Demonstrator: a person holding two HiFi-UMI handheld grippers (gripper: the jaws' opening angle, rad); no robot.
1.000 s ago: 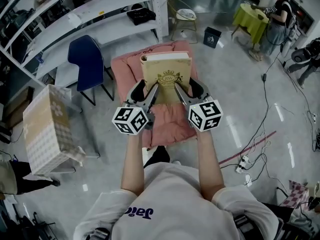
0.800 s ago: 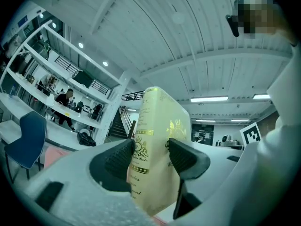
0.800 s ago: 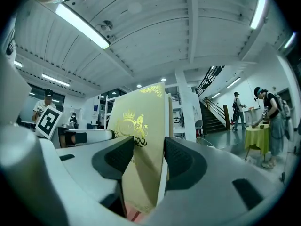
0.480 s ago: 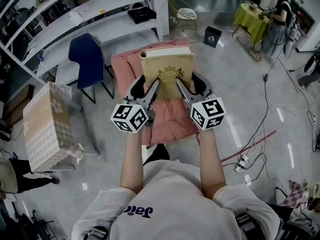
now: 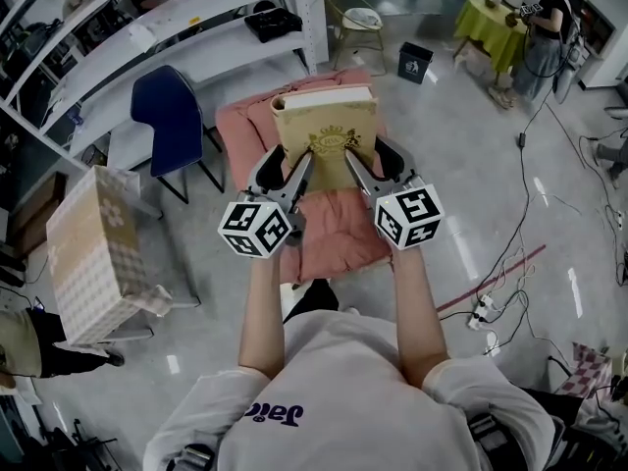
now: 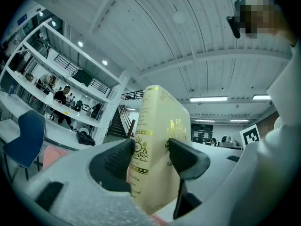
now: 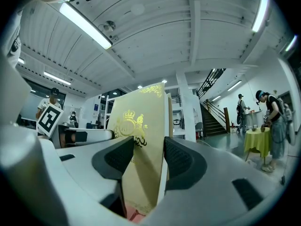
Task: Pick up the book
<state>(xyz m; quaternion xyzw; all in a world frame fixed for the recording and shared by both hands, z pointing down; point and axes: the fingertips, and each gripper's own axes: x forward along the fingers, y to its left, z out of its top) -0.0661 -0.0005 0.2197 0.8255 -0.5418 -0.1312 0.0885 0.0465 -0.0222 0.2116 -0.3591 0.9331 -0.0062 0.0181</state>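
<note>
A thick cream book [image 5: 324, 130] with a gold crest on its cover is held up above the pink cushion [image 5: 334, 229]. My left gripper [image 5: 287, 170] is shut on its left edge, and in the left gripper view the black pads press the book [image 6: 160, 147] on the spine and the cover. My right gripper [image 5: 370, 165] is shut on the right edge; in the right gripper view the book [image 7: 143, 145] stands clamped between the two pads. Both grippers point away from me at about the same height.
Under the book is a pink-cushioned seat. A blue chair [image 5: 175, 116] and white shelving [image 5: 196, 27] stand at the left, a patterned box [image 5: 93, 253] lower left. A person by a yellow-green table [image 5: 489, 23] is far right. Cables [image 5: 491, 312] cross the floor.
The book and both grippers have shifted slightly up the picture; the grip on both sides is the same.
</note>
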